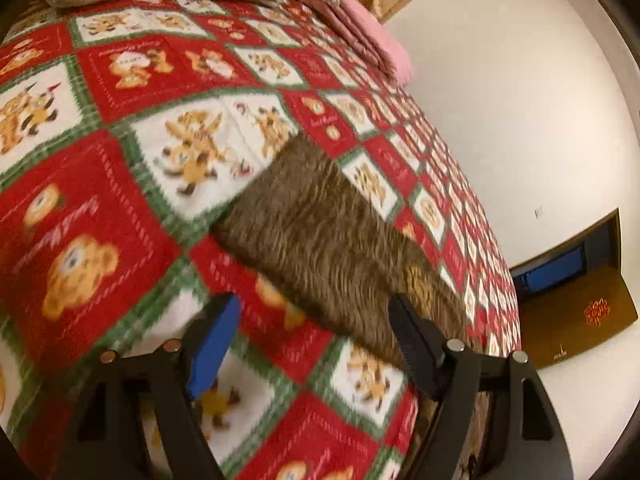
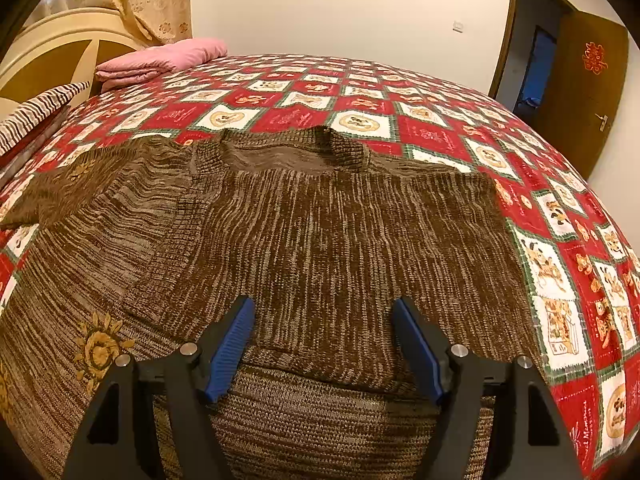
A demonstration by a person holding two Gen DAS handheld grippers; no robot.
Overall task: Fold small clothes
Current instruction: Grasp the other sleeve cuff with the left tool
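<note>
On the bed: a brown knit sweater [image 2: 320, 220] lies spread flat on a red, white and green bear-print quilt [image 2: 560, 220], neckline toward the far side.
Sweater folds: its right sleeve is laid in over the body, the ribbed cuff just under the right gripper; the left sleeve [image 1: 320, 232] stretches out over the quilt toward the pillows.
Sweater detail: a yellow embroidered flower [image 2: 100, 348] sits on the near left part of the knit.
Right gripper [image 2: 323, 344]: hangs low over the near hem, pointing down at the cloth; jaws apart, blue pads [image 2: 230, 350] clear of the knit, nothing held between them.
Left gripper [image 1: 316, 344]: tilted over the quilt beside the left sleeve; jaws apart, nothing clamped; the sleeve's edge runs past the right-hand finger, and whether it touches I cannot tell, as this view is blurred.
Head of bed: a pink folded blanket [image 2: 160, 60], a striped pillow [image 2: 36, 112] and a cream headboard [image 2: 52, 52].
Room: a white wall [image 2: 340, 4], a curtain [image 2: 156, 0] and an open brown door [image 2: 588, 92] with a red ornament.
</note>
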